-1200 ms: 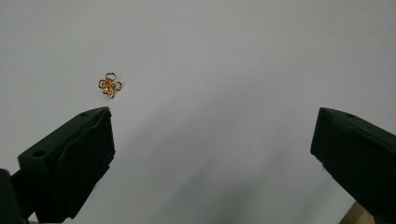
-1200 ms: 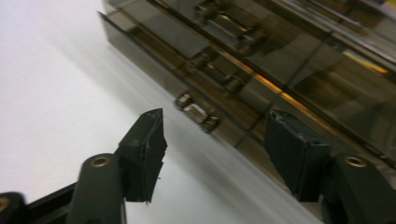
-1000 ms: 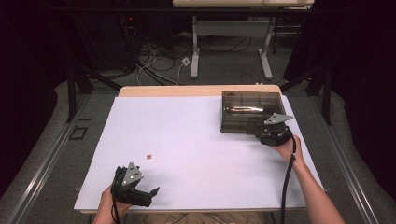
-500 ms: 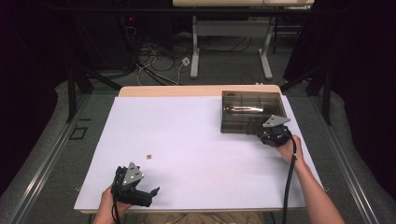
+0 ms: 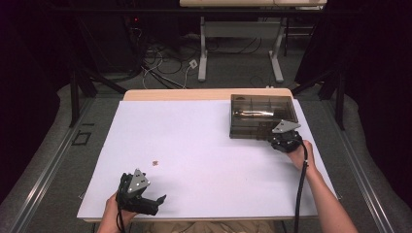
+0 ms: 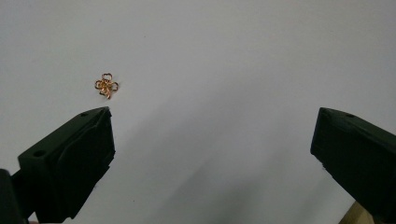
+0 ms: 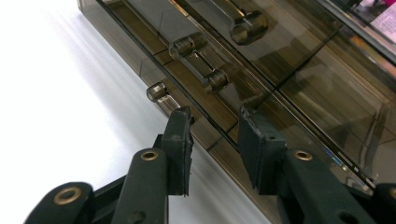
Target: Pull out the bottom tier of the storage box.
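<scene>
A dim room, cables on the floor beyond, and up front a white worktop (image 5: 204,145) with almost nothing on it. At the far right stands a smoked, see-through jewellery box (image 5: 262,116), divided into compartments, its drawers shut as far as I can tell. The right gripper (image 5: 284,138) sits right at its near face. In the right gripper view its jaws have just been closing, and they now stand narrowly apart either side of the box's front edge, beside a small clear drawer knob (image 7: 158,91). Nothing is pinched yet; the pads look just short of contact.

Down at the near left, the left gripper (image 5: 145,201) rests low with its jaws spread wide and empty. Just ahead of it lies a small gold flower-shaped charm (image 6: 107,85), alone on the white, well apart from the box.

So, early days by my reading: the box looks unopened, the charm unclaimed. Left to do, I'd judge: get a drawer open, pick up that charm, carry it across and stow it.
</scene>
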`<state>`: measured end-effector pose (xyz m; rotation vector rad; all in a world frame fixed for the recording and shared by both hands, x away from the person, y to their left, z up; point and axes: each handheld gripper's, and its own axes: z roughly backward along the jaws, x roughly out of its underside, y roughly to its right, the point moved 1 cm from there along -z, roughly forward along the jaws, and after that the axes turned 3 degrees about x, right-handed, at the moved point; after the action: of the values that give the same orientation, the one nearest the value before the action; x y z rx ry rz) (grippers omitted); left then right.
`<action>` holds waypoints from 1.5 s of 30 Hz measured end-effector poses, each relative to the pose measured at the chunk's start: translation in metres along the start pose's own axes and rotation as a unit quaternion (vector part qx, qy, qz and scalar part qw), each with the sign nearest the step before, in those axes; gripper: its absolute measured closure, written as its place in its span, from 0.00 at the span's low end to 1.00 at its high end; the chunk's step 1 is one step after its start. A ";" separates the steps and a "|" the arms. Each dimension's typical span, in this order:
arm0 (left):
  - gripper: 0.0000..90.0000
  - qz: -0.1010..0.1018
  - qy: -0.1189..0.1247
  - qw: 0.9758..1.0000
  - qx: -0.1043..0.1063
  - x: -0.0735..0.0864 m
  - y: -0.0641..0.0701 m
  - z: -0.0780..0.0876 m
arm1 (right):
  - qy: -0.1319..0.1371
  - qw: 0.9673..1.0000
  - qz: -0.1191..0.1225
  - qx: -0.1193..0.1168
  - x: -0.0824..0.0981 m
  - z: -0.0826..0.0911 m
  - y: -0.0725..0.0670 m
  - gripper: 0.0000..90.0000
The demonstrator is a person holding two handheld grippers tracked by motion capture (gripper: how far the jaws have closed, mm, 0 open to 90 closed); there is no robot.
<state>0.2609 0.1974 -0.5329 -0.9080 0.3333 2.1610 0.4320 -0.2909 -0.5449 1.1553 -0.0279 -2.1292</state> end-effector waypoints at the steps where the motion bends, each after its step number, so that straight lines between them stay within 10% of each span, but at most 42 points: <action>1: 0.00 0.000 0.000 1.000 0.000 0.000 0.000 0.000 | -0.002 1.000 0.002 -0.003 0.000 0.000 0.000 0.72; 45: 0.00 0.003 -0.001 1.000 0.005 0.001 0.001 -0.001 | -0.022 0.998 0.052 -0.005 0.000 -0.004 -0.009 0.76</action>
<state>0.2601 0.1966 -0.5339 -0.9017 0.3454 2.1631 0.4301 -0.2828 -0.5498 1.0772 -0.0950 -2.0601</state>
